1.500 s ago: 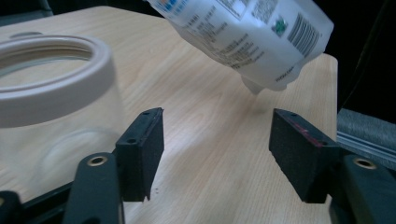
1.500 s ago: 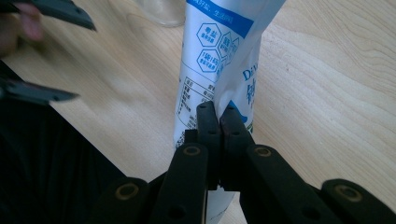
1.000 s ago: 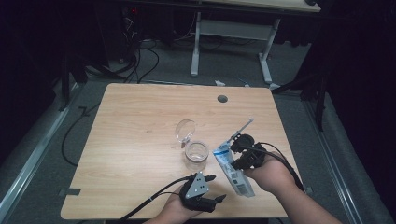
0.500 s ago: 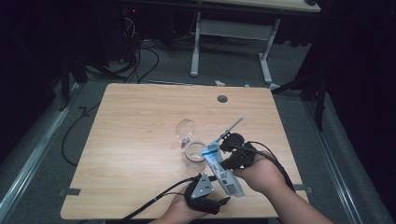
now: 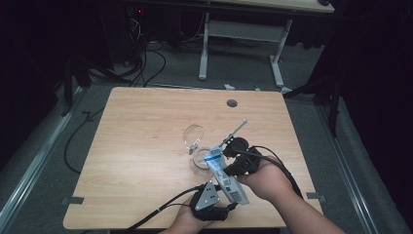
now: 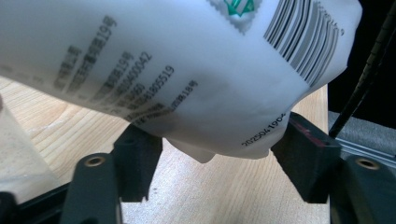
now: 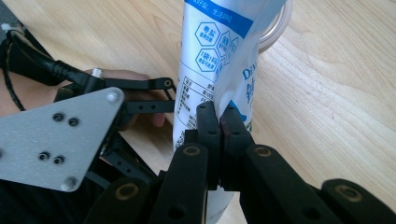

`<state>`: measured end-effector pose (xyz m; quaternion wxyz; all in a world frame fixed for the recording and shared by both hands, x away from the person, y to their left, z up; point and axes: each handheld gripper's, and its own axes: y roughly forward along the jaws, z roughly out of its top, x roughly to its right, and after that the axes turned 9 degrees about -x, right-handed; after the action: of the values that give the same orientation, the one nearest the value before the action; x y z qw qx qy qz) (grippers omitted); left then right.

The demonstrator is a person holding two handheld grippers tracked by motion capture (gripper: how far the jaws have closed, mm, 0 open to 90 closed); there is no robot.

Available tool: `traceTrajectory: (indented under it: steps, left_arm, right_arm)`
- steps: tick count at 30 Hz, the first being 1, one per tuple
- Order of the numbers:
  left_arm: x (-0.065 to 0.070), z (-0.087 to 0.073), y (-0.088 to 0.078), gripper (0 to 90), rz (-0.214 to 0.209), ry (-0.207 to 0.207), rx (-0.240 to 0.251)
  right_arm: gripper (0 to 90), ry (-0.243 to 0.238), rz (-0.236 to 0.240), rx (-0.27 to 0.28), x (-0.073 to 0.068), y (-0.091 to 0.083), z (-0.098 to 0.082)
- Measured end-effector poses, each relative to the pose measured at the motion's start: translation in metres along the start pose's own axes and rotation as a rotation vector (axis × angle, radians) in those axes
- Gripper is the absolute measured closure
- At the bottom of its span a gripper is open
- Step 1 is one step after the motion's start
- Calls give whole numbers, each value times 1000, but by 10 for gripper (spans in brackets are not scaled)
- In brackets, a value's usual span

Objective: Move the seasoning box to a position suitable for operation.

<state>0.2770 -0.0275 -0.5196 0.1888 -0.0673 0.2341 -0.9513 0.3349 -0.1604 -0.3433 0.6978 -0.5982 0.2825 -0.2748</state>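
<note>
Pinching a white printed pouch (image 7: 210, 70) between closed jaws, the right gripper (image 7: 218, 122) holds it tilted over a clear jar (image 5: 200, 158) on the table (image 5: 136, 146); the left gripper (image 6: 212, 161), jaws just closing, straddles the pouch's lower end without pressing.

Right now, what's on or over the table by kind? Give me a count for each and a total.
Printed white pouch, pinched by the right gripper: 1
Clear glass jar: 1
Clear round lid, propped beside the jar: 1
Grippers, counting the left gripper, whose jaws have just been closing around the pouch's bottom end: 2
Total: 5
</note>
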Motion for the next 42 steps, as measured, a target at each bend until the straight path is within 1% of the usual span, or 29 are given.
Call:
traceTrajectory:
  steps: [3, 4, 5, 8, 9, 12, 13, 15, 18, 20, 21, 22, 24, 25, 26, 28, 29, 30, 32, 35, 38, 42]
  left_arm:
    - [0, 1, -3, 407, 9, -8, -1]
    - [0, 1, -4, 414, 19, -3, -1]
    - [1, 2, -7, 431, 23, 4, 9]
    - [3, 3, -9, 440, 32, 11, 19]
    - [4, 3, -9, 449, 36, 9, 29]
    - [5, 5, -10, 457, 43, 2, 42]
    - [6, 5, -10, 462, 55, 0, 41]
    - [6, 5, -9, 467, 60, -3, 35]
    - [5, 6, -9, 470, 52, -22, 26]
    - [5, 6, -9, 472, 54, -24, 27]
    - [4, 7, -10, 473, 56, -27, 27]
    - [4, 8, -11, 473, 61, -28, 29]
    - [4, 9, -11, 474, 61, -26, 28]
    - [6, 10, -11, 474, 74, -8, 27]
    - [6, 10, -11, 474, 74, -8, 27]
    - [9, 12, -11, 474, 88, 29, 27]
    - [10, 13, -11, 474, 89, 34, 25]
    - [10, 14, -11, 475, 89, 31, 24]
    - [9, 15, -10, 488, 89, 24, 27]
    - [9, 16, -9, 493, 88, 27, 21]
    - [8, 17, -8, 494, 85, 25, 17]
    - [8, 20, -9, 498, 90, 25, 16]
  right_arm:
    - [896, -1, 0, 7, 0, 0, 0]
    - [896, -6, 0, 13, 1, 0, 1]
    - [895, 0, 1, 14, 2, 0, 1]
    - [895, 8, 1, 11, 1, -1, 2]
    - [895, -8, -15, 13, 2, -2, 4]
    - [894, -1, -21, 11, 2, -3, 5]
    - [895, -9, -26, 14, 3, -2, 6]
    - [894, -13, -33, 13, 4, -1, 7]
    - [894, -13, -49, 2, 3, 3, 10]
    - [894, -12, -47, 2, 4, 4, 11]
    - [895, -18, -59, 8, 5, 4, 12]
    - [895, -11, -57, 10, 6, 4, 13]
    - [896, -20, -59, 16, 8, 4, 13]
    - [896, -24, -64, 16, 9, 4, 15]
    - [896, -24, -64, 16, 9, 4, 15]
    - [896, -24, -69, 13, 9, 3, 16]
    - [896, -31, -73, 12, 10, 3, 17]
    - [897, -25, -71, 11, 10, 3, 17]
    - [897, -31, -76, 17, 12, 2, 16]
    - [897, -26, -78, 20, 13, 2, 16]
    - [895, -19, -72, 24, 14, 3, 15]
    - [894, -18, -59, 33, 16, 3, 16]
